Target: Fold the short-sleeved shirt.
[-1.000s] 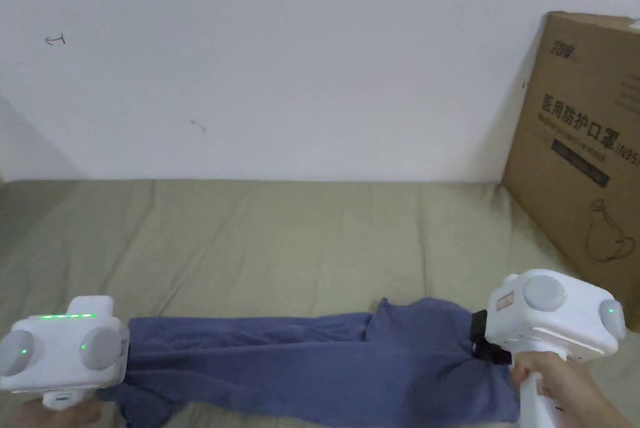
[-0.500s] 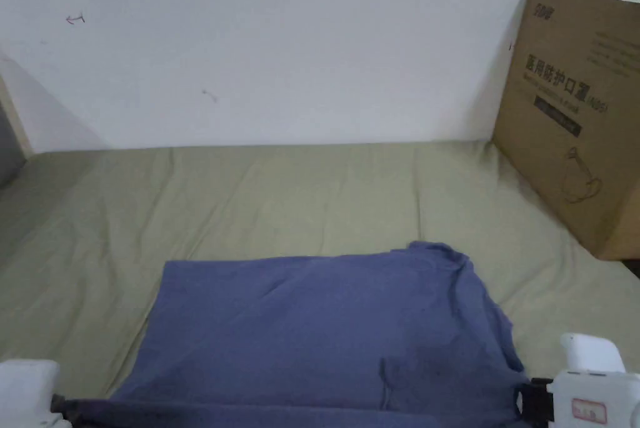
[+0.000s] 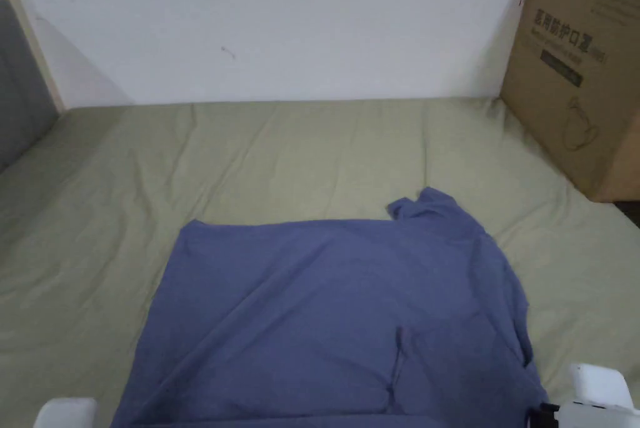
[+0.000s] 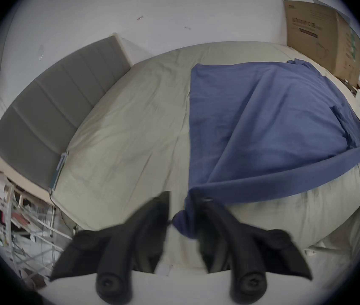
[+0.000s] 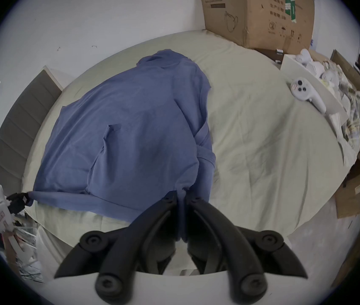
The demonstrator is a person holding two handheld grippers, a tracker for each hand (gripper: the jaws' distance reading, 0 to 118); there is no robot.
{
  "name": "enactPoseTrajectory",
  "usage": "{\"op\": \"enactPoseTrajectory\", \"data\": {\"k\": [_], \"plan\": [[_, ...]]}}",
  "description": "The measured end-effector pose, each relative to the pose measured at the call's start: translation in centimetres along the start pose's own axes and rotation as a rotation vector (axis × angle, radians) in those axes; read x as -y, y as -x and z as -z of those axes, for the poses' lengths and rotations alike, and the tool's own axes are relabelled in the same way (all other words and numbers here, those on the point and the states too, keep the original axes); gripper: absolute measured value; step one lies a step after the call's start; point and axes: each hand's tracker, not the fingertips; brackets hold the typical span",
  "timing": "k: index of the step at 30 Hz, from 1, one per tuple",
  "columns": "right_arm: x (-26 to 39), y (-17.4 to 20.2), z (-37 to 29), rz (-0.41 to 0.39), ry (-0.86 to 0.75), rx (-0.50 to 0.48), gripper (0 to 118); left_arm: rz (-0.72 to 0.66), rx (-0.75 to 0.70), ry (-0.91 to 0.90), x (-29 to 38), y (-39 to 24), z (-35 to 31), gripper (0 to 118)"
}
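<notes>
- Head view: the blue shirt [image 3: 337,317] lies spread on the olive-green bed sheet [image 3: 281,148], reaching from the centre down to the 6 o'clock edge. A bunched bit of it pokes up toward 1 o'clock. A cardboard box [image 3: 581,67] stands at 2 o'clock against the white wall [image 3: 300,10]. A grey headboard [image 3: 22,79] is at 9 o'clock. The white body of the left gripper [image 3: 65,413] peeks in at 7 o'clock and that of the right gripper [image 3: 594,401] at 5 o'clock; whether either claw is apart or together cannot be told here.
- Left gripper view: the left gripper [image 4: 182,202] has its two black jaws apart, a gap of sheet [image 4: 130,133] showing between them. The shirt [image 4: 262,122] spreads toward 1 o'clock. Its near edge is drawn into a taut band, and the corner drapes over the right-hand jaw tip only. The headboard [image 4: 58,116] runs along 9 to 10 o'clock. The box [image 4: 322,37] sits at 1 o'clock.
- Right gripper view: the right gripper [image 5: 181,196] has its jaws together, clamped on a gathered corner of the shirt [image 5: 135,133], with cloth hanging down between them. The shirt covers the bed from the centre to 10 o'clock. Its near edge stretches to 9 o'clock, where the left gripper [image 5: 18,199] meets it. The box [image 5: 256,12] is at 1 o'clock, and a white controller [image 5: 306,94] lies at 2 o'clock near the sheet's [image 5: 262,144] edge.
</notes>
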Motion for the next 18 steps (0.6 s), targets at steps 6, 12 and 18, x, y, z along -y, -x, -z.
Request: {"op": "enactPoseTrajectory", "data": {"k": [6,12,18], "plan": [[0.4,1.2,-4.1,-0.145,-0.071,0.045,82,-0.155,0.058,-0.056,0.4,2.8,-3.6,72],[3.4,1.7,-7.5,-0.092,-0.084,-0.069,12,-0.278,0.145,-0.093,2.1,4.3,-7.0,2],[5.9,1.8,-4.1,-0.071,0.044,-0.097,4,-0.349,0.176,-0.034,3.8,4.4,-4.8,2]]}}
